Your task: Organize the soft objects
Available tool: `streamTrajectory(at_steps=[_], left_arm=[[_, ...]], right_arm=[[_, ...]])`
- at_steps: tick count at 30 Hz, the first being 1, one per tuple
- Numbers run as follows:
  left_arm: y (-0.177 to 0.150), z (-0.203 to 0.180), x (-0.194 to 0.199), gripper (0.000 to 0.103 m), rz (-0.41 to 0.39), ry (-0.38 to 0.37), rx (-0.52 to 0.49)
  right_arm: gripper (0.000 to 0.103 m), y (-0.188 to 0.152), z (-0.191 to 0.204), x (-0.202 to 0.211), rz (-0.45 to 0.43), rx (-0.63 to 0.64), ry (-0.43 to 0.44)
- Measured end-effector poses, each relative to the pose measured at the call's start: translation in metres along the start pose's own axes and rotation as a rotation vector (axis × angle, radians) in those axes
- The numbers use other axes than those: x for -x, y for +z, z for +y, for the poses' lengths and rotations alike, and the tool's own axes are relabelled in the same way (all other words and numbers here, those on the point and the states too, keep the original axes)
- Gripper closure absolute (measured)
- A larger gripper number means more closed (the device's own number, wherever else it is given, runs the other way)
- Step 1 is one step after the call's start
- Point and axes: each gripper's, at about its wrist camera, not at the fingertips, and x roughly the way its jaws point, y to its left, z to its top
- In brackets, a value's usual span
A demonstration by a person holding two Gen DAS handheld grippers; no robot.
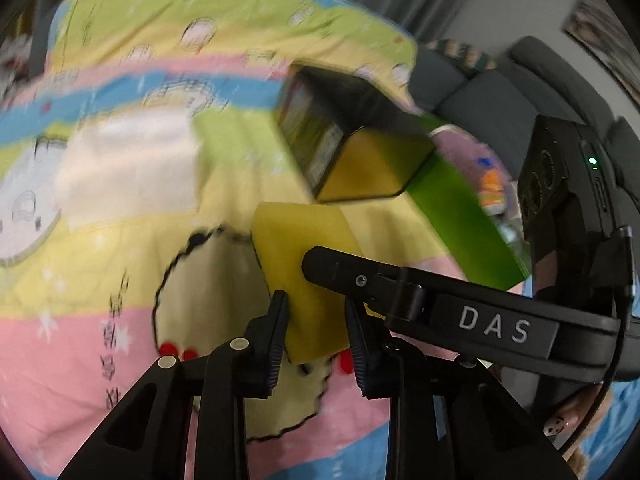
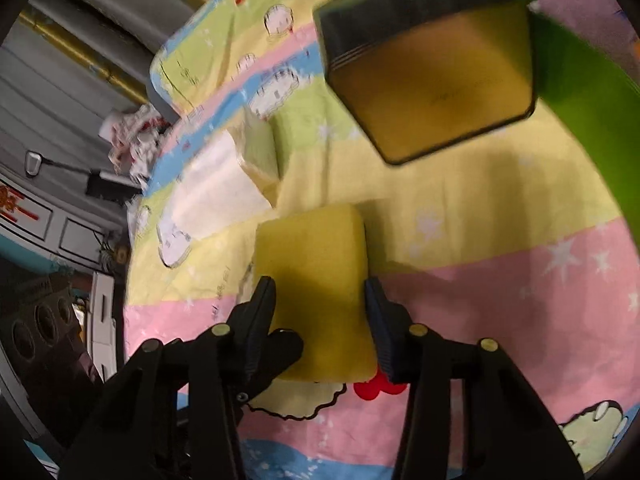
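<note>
Together, 2 grippers are clamping 1 yellow sponge point(image 2: 316, 280) lying on the cartoon-print bedsheet point(image 2: 500, 280). Left gripper point(image 1: 318, 328) is pinching its near end; right gripper point(image 2: 322, 312) is squeezing its sides. Beyond, a gold box point(image 2: 436, 92) is sitting.

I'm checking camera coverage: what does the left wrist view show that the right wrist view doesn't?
Only the left wrist view shows the grey sofa. Only the right wrist view shows the pale cabinet and a crumpled cloth pile. Both show the yellow sponge, the black-and-gold box and the cartoon sheet.
</note>
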Motion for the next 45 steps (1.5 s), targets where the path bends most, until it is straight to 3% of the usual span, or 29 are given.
streamTrajectory(at_steps=[7, 14, 18, 20, 27, 29, 30, 32, 34, 37, 39, 40, 42, 45], left_arm=[[0.039, -0.092, 0.026, 0.074, -0.185, -0.078, -0.229], [0.076, -0.188, 0.008, 0.074, -0.253, -0.229, -0.365], [0.085, -0.218, -0.024, 0.074, -0.235, -0.282, -0.405], [0.084, -0.226, -0.044, 0.074, -0.181, -0.297, -0.414], [0.074, -0.241, -0.085, 0.074, -0.087, -0.291, -0.408], [0.074, -0.241, -0.091, 0.067, -0.066, -0.287, -0.397], [0.073, -0.241, -0.092, 0.055, -0.054, -0.290, -0.390], [0.074, -0.239, -0.093, 0.043, -0.030, -0.262, -0.380], [0.073, -0.235, -0.090, 0.027, -0.039, -0.247, -0.383], [0.072, -0.230, -0.075, 0.019, -0.081, -0.226, -0.376], [0.073, -0.227, -0.062, 0.017, -0.096, -0.211, -0.376], [0.074, -0.225, -0.058, 0.011, -0.099, -0.198, -0.375], [0.076, -0.222, -0.046, 0.006, -0.101, -0.159, -0.364], [0.077, -0.218, -0.030, 0.006, -0.125, -0.149, -0.361]], right_arm=[[0.057, 0.020, -0.012, 0.104, -0.305, -0.021, -0.021], [0.057, 0.037, -0.057, 0.198, -0.564, -0.098, -0.136], [0.057, 0.043, -0.098, 0.217, -0.631, -0.181, -0.166], [0.057, 0.041, -0.119, 0.218, -0.650, -0.223, -0.194], [0.057, 0.046, -0.153, 0.209, -0.636, -0.300, -0.248], [0.055, 0.047, -0.159, 0.204, -0.624, -0.322, -0.256], [0.054, 0.048, -0.161, 0.203, -0.616, -0.329, -0.264], [0.040, 0.049, -0.164, 0.201, -0.616, -0.331, -0.267], [0.035, 0.046, -0.163, 0.205, -0.636, -0.320, -0.253], [0.034, 0.040, -0.159, 0.214, -0.660, -0.311, -0.249], [0.027, 0.037, -0.155, 0.218, -0.675, -0.302, -0.257], [0.021, 0.034, -0.152, 0.222, -0.682, -0.295, -0.264], [0.019, 0.029, -0.143, 0.231, -0.701, -0.282, -0.288], [0.013, 0.023, -0.129, 0.240, -0.732, -0.265, -0.333]])
